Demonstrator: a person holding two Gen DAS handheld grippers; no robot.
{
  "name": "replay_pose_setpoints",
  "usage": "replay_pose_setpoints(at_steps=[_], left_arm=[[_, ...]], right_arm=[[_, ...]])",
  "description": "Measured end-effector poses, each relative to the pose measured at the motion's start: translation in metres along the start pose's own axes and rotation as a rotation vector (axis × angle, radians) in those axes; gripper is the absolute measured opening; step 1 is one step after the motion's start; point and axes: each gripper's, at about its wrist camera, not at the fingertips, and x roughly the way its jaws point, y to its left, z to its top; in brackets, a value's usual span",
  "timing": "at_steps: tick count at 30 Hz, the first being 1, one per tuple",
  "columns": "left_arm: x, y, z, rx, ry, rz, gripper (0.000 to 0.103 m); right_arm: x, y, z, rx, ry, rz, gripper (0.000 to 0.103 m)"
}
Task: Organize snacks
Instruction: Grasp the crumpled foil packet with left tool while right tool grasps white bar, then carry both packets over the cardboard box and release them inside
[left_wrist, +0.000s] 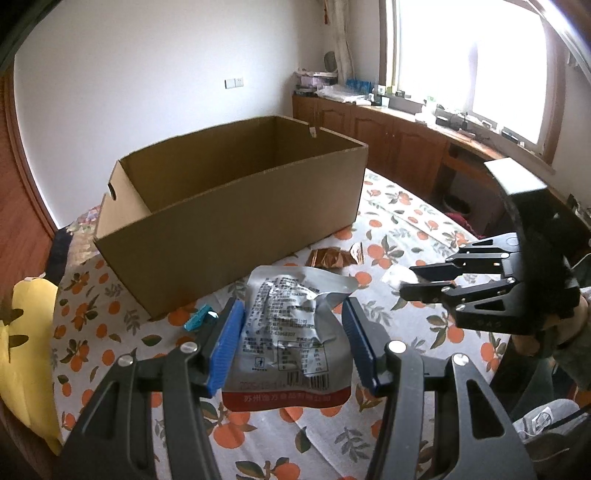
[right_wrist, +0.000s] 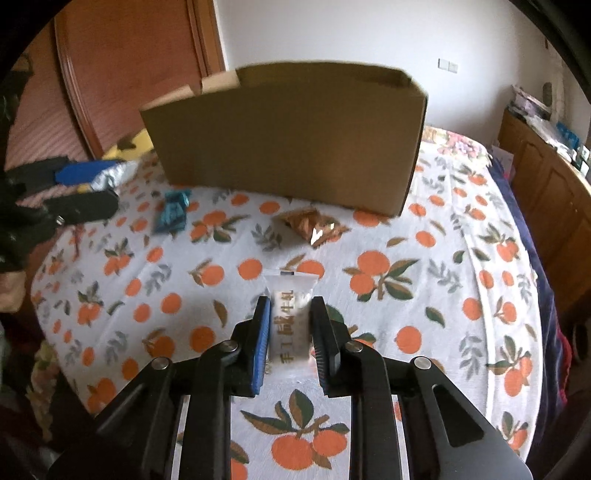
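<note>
Daylight pours in from the window (left_wrist: 476, 70), which is totally blown out white. The room is bright enough and shadows stay soft. Both views bend hard at the edges with dark corners. The right wrist view is smeared with motion blur, especially the cardboard box (right_wrist: 288, 144); the left one looks way sharper.

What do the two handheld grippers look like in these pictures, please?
Both the left gripper and the right gripper are black metal linkages with slotted arms and silver pivot bolts. Their fingers carry ribbed blue pads. No cables or sleeves show clearly.
</note>
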Motion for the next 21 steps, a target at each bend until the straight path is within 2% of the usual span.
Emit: replay_pose_setpoints(at_steps=[8, 21], left_arm=[[-0.020, 0.003, 0.017, -0.025, -0.073, 0.046, 0.055], [-0.042, 0.014, 0.040, -0.049, -0.157, 0.072, 0.055]], right_arm=[[-0.044, 0.007, 0.023, -0.030, -0.090, -0.003, 0.020], [-0.079, 0.008, 0.044, -0.072, -0.168, -0.007, 0.020]])
